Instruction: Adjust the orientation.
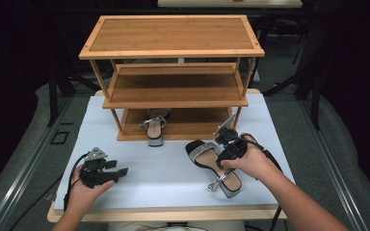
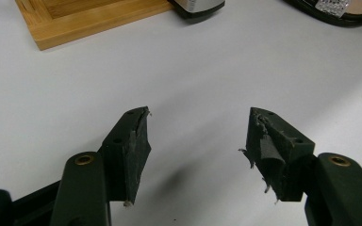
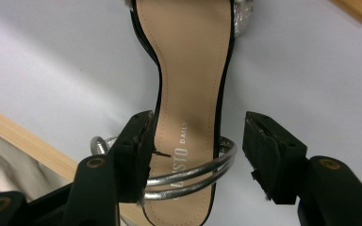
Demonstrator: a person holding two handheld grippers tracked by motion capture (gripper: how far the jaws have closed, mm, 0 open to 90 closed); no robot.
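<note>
Rack (image 1: 173, 91): one sandal (image 1: 154, 127) shelved at bottom. Second sandal (image 1: 214, 166) before rack on tabletop (image 1: 149, 168), unshelved (right tongs (image 3: 195, 141) open, straddling it). Left tongs (image 2: 195, 146) open, empty.

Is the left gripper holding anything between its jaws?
No, in the left gripper view the left gripper stands open with just the bare white table surface between its jaws.
</note>
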